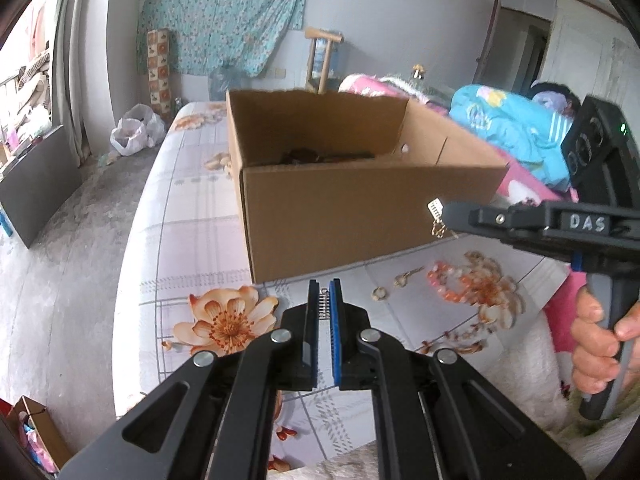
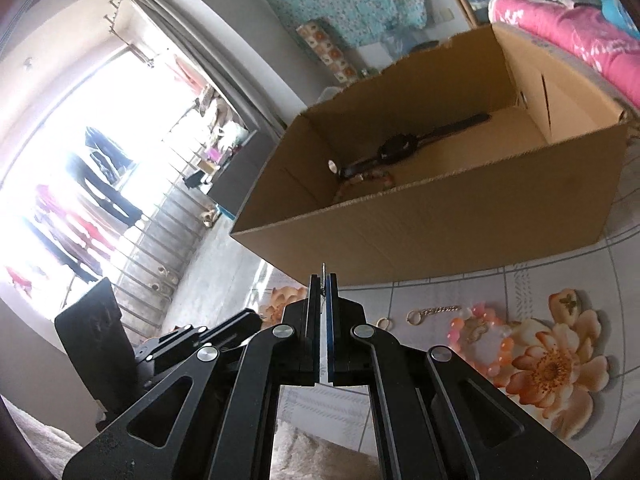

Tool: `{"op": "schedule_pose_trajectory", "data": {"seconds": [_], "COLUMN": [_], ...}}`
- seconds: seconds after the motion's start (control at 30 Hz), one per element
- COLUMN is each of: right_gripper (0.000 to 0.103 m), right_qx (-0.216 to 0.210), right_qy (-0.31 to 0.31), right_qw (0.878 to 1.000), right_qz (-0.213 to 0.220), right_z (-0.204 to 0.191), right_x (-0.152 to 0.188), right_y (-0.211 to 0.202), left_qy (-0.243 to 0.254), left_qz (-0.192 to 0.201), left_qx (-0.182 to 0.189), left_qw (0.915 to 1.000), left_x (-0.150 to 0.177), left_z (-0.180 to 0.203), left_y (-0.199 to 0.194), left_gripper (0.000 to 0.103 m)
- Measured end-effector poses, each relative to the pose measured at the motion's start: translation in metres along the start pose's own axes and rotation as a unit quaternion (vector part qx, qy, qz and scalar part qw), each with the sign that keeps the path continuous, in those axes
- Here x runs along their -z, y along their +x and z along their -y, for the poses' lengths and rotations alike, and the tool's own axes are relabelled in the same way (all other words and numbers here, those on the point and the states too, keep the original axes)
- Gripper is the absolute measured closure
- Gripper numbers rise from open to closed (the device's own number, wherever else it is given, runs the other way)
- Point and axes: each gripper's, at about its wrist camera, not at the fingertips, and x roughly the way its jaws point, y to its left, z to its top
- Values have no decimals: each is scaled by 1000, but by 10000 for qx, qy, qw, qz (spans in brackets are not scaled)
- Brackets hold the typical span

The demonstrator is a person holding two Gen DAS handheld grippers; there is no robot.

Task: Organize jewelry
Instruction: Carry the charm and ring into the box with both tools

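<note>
Your right claw (image 1: 447, 212) is clenched on a small gold earring (image 1: 437, 218), held up beside the box (image 1: 360, 216). Your left claw (image 1: 324, 294) grips a little spring (image 1: 323, 304) above the bed. Your right hand (image 1: 596, 344) wraps the handle. A watch (image 2: 396, 146) lies inside the box.

Floral-sheeted bed (image 1: 180, 216) carries cardboard box (image 1: 360, 224), orange bead bracelet (image 1: 448, 284), gold chain (image 2: 434, 313), small ring (image 2: 384, 323).
</note>
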Motion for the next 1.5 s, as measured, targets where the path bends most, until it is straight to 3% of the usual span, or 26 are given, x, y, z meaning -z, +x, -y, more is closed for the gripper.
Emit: {"op": "schedule_pose_trajectory", "data": {"seconds": [0.33,0.53,0.67,0.9,1.1,1.23,1.5], "right_gripper": [102,102,102,102,98,91,86], "right_qx": [-29,-46,-90,166,409,494,600], "right_qy": [-570,-777,-702,-496,-536,-503,-232], "right_qw": [9960,9923,9935,9982,9977,9975,9972], "right_qz": [690,964,894,305,-34,60,388], "right_z": [-13,-8,7,37,54,63,83], "right_x": [-30,-54,-71,-96,-110,-118,-125], "right_y": [-39,-48,-39,-3,20,16,-5], "left_qy": [139,388,494,215,-10,-210,-427], "left_qz": [691,871,710,-189,-632,-739,-668], "left_qx": [203,291,349,542,511,541,486], "left_qw": [9973,9950,9956,9981,9967,9956,9957], "left_x": [-52,-88,-107,-135,-149,-152,-152], "left_z": [2,15,26,35,31,22,8], "left_y": [-46,-42,-16,72,125,136,132], "left_gripper": [99,99,99,99,99,98,98]}}
